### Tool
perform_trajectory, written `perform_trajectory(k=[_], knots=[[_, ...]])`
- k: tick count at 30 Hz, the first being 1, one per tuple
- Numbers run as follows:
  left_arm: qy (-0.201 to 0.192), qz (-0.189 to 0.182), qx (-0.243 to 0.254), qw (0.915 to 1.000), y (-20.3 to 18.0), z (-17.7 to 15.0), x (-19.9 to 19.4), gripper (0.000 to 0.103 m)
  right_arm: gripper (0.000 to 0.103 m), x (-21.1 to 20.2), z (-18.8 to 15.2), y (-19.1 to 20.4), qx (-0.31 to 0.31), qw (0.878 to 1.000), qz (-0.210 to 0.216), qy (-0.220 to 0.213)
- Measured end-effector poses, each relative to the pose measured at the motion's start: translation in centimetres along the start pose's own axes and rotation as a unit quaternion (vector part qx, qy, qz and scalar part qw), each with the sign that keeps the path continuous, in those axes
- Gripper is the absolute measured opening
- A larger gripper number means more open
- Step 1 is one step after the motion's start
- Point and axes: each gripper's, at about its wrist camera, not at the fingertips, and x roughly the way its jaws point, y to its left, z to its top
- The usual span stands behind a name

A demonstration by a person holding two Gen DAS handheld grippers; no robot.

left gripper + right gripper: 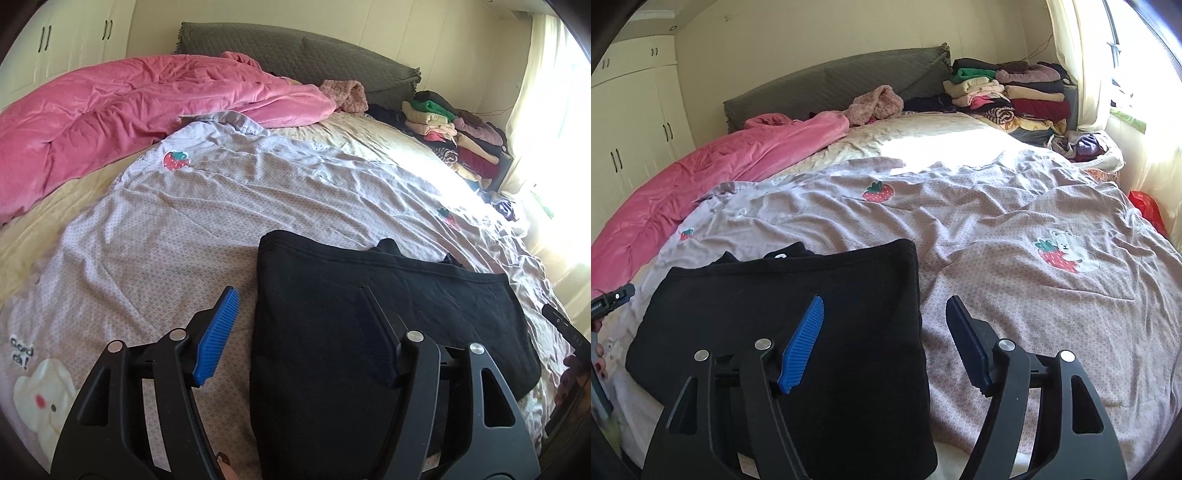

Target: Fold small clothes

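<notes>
A black garment (369, 332) lies folded into a flat rectangle on the lilac strawberry-print cover (166, 236). My left gripper (299, 295) is open and empty, above the garment's left edge; one blue pad is over the cover, the other over the black cloth. In the right wrist view the same garment (746, 314) lies at lower left. My right gripper (884, 304) is open and empty, straddling the garment's right edge. Part of the other gripper shows at the far left of the right wrist view (613, 297).
A pink duvet (110, 118) is bunched at the back left. A stack of folded clothes (1008, 92) sits at the back right by the grey headboard (831, 81). A curtained window (1137, 74) is on the right, wardrobes (635, 122) on the left.
</notes>
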Motion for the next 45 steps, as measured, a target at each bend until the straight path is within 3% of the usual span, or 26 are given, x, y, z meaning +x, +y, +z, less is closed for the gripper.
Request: perform_trajectory(k=[5, 19, 27, 31, 45], knots=[[0.006, -0.002, 0.011, 0.9999, -0.8, -1.1, -0.6, 0.066, 0.069, -1.4, -1.3, 1.5, -0.023, 1.000, 0.014, 0.001], [0.050, -0.001, 0.062, 0.9969, -3.4, -4.5, -0.5, 0.066, 0.074, -1.6, -4.1, 4.7, -0.064, 0.996, 0.050, 0.035], [0.098, 0.003, 0.063, 0.9932, -2.8, -6.2, 1.1, 0.066, 0.074, 0.2, -5.1, 3.5, -0.057, 0.995, 0.028, 0.081], [0.095, 0.003, 0.055, 0.9940, -2.7, -6.5, 0.9, 0.067, 0.074, 1.0, -5.9, 2.2, -0.036, 0.994, 0.037, 0.096], [0.083, 0.005, 0.051, 0.9952, -2.8, -6.7, -0.3, 0.067, 0.080, -1.1, -5.7, 3.2, -0.047, 0.995, 0.045, 0.077]])
